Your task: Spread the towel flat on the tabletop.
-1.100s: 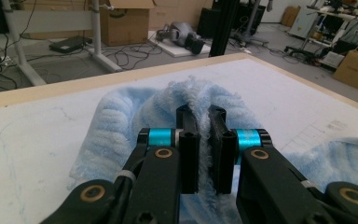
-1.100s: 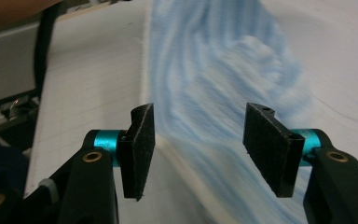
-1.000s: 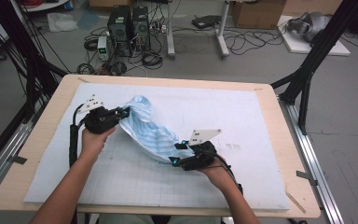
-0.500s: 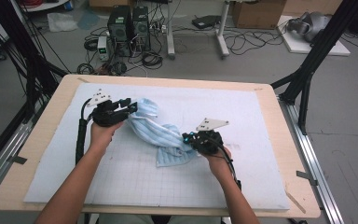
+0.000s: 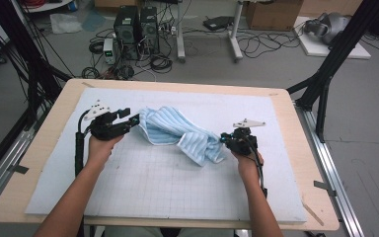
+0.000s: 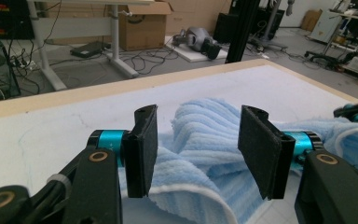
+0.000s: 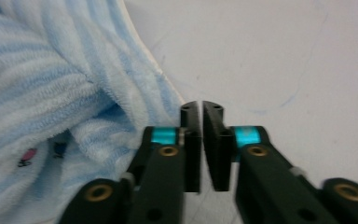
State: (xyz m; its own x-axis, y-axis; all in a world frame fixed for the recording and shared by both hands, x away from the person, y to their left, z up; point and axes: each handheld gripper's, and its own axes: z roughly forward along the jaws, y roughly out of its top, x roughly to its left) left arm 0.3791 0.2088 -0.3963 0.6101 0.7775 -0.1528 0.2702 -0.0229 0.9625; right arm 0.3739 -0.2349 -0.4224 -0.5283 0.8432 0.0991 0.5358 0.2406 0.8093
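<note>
On the table (image 5: 49, 163), one towel (image 5: 177, 131).

towel (image 5: 180, 132): 1 | hand-held gripper: 2, left (image 5: 134, 118), right (image 5: 223, 140) | table (image 5: 296, 118): 1

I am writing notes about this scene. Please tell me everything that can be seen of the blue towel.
The towel is light blue with paler stripes and a white edge; it looks like soft terry cloth. It lies crumpled in a long bunch on the white mat, running from the left claw toward the right claw. The left claw is open with the towel's end between its jaws. The right claw is almost closed, beside the towel, nothing visibly gripped.
</note>
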